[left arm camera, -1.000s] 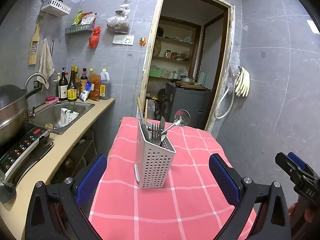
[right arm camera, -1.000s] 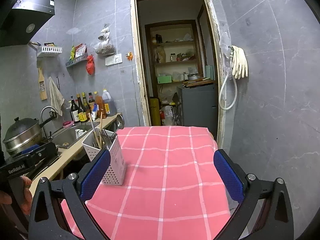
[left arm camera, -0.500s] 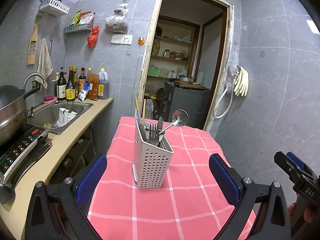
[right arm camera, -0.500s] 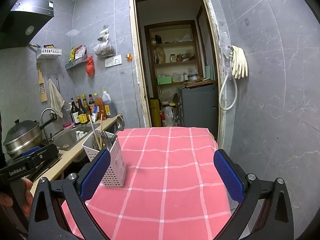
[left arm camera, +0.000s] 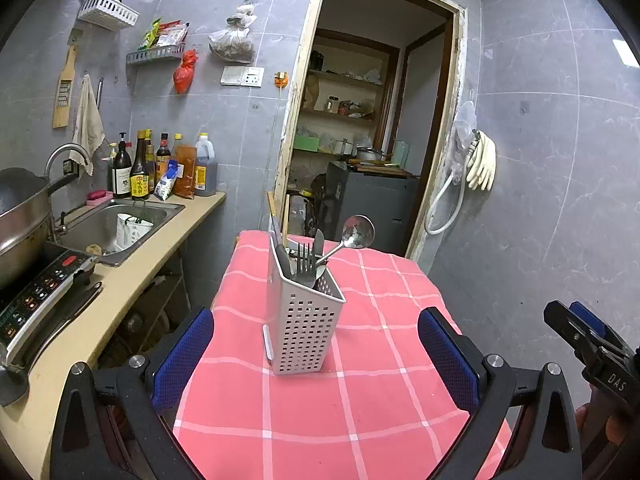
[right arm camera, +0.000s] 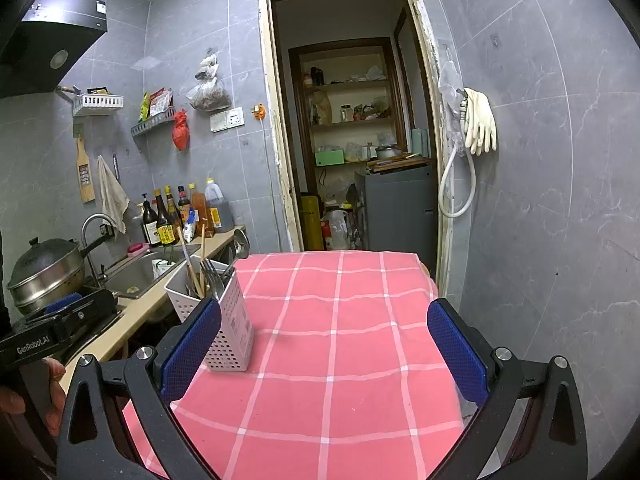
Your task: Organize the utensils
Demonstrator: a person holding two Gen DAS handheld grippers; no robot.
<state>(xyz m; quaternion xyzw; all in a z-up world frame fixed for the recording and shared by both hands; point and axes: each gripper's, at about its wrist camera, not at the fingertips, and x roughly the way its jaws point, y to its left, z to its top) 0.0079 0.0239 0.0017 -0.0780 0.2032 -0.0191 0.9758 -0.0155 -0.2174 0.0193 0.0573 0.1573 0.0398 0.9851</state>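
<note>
Utensil holder (left arm camera: 304, 316) sits mid-frame in left wrist view, upright on pink checked tablecloth (left arm camera: 360, 400), just ahead of left gripper (left arm camera: 316, 364) & between its blue pads (left arm camera: 182, 354), not touching. Jaws spread wide, nothing held. Holder is white perforated plastic w/ fork (left arm camera: 306, 260), ladle (left arm camera: 354, 234) leaning upper right, chopsticks (left arm camera: 276, 224). Right gripper (left arm camera: 588, 340) shows at right edge.

Right wrist view: holder (right arm camera: 222, 320) lower left, near cloth's (right arm camera: 340, 340) left edge, partly behind left pad (right arm camera: 192, 348) of right gripper (right arm camera: 324, 356). Jaws wide, empty. Left gripper's body (right arm camera: 56, 328) at far left.
</note>
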